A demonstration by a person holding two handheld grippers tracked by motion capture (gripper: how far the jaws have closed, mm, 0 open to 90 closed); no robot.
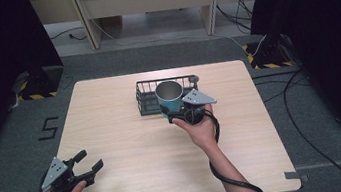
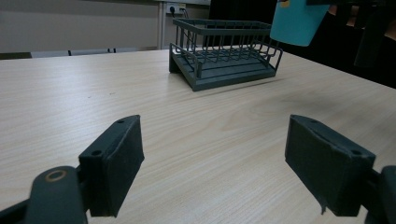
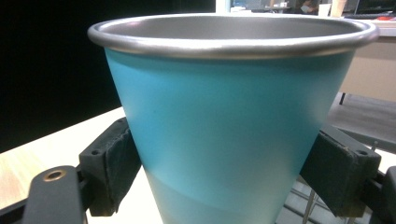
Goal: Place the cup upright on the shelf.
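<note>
The cup [image 3: 233, 126] is turquoise blue on the outside, paler toward its base, with a bare silver-grey metal rim and a grey inside. The wire rack [image 1: 147, 98] at the far middle of the table is dark grey. The table [image 1: 130, 147] is light wood with a fine straight grain. The right gripper [image 1: 177, 112] and the left gripper [image 1: 90, 162] at the near left are black, each with a grey plate. The floor [image 1: 8, 144] is dark grey and bears a black 5.
</note>
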